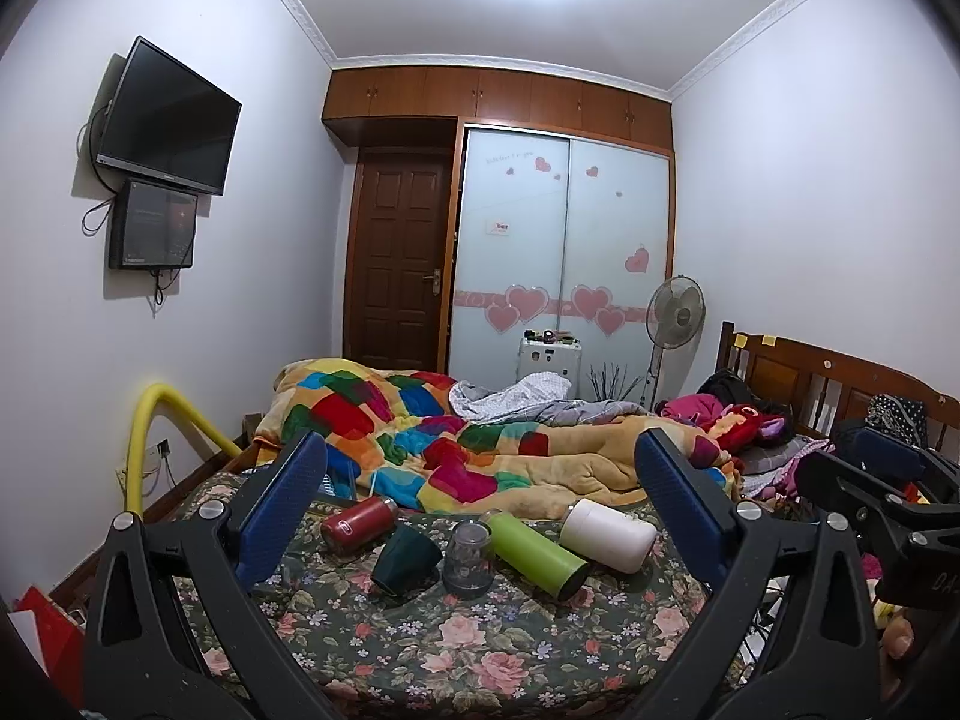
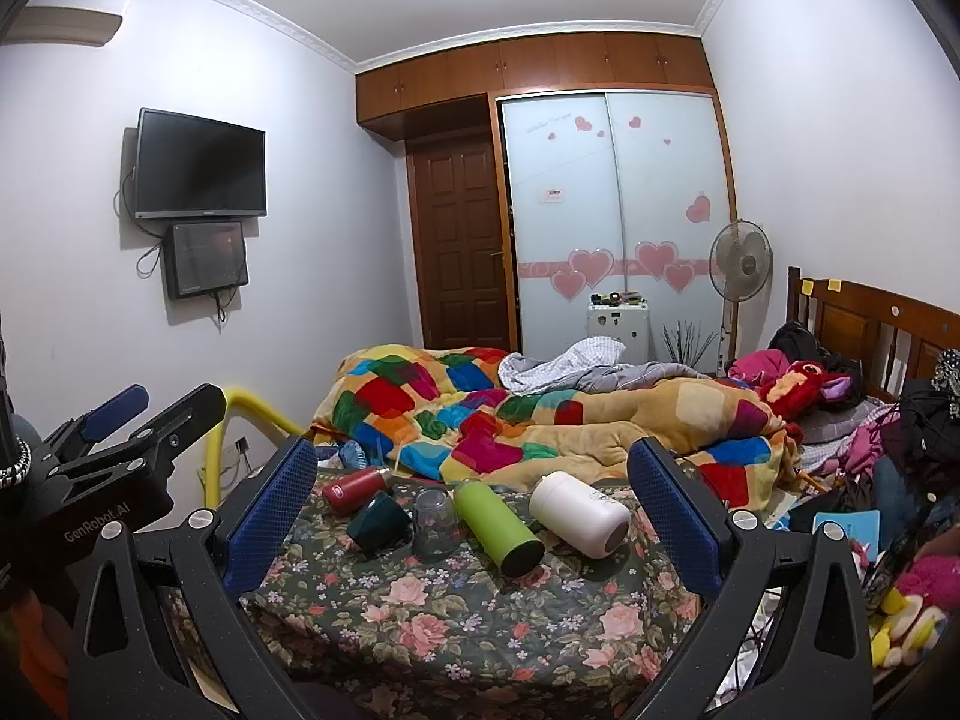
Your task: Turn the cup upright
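Note:
Several cups lie in a row on the floral bedsheet (image 1: 456, 654). From left: a red bottle (image 1: 355, 524) on its side, a dark green cup (image 1: 407, 559) tipped over, a clear glass cup (image 1: 468, 558) standing mouth down, a green bottle (image 1: 534, 552) on its side, a white cup (image 1: 607, 535) on its side. They also show in the right wrist view: red bottle (image 2: 354, 489), dark green cup (image 2: 378, 521), clear glass cup (image 2: 435, 525), green bottle (image 2: 495, 525), white cup (image 2: 579, 513). My left gripper (image 1: 480, 507) and right gripper (image 2: 471, 498) are both open and empty, held short of the row.
A colourful patchwork blanket (image 1: 456, 438) is piled behind the cups. Clothes and toys (image 2: 840, 420) crowd the bed's right side by the wooden headboard (image 2: 876, 324). A yellow padded rail (image 1: 150, 438) stands at the left. The other gripper shows at each view's edge.

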Demonstrator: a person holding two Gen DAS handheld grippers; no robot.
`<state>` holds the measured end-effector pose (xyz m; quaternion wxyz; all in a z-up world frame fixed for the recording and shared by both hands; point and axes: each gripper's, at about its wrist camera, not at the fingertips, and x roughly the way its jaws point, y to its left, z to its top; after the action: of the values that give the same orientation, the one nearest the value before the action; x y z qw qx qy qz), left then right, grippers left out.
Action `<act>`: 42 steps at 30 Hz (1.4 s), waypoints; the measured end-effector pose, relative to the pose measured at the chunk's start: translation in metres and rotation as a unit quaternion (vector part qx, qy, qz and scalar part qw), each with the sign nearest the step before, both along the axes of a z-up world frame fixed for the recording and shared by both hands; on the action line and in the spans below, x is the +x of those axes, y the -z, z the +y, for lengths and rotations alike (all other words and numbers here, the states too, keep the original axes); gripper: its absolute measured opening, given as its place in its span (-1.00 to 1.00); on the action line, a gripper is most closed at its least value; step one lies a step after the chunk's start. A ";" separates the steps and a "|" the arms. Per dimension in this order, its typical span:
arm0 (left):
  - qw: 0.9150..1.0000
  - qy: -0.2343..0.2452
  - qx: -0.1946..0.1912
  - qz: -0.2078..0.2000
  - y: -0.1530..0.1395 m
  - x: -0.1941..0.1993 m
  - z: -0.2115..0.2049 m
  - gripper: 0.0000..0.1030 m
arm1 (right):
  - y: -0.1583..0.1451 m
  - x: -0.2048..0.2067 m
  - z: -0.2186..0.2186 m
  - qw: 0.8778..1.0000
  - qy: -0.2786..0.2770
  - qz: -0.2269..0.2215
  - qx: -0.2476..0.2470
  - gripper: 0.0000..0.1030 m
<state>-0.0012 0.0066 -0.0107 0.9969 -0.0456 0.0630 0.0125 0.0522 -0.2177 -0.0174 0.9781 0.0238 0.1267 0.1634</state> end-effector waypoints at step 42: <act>1.000 0.000 0.001 0.005 -0.001 0.003 0.000 1.00 | 0.002 -0.003 0.007 1.000 -0.001 0.000 -0.001 1.00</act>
<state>0.0017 0.0067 -0.0096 0.9966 -0.0442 0.0683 0.0128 0.0495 -0.2102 -0.0198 0.9779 0.0226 0.1274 0.1643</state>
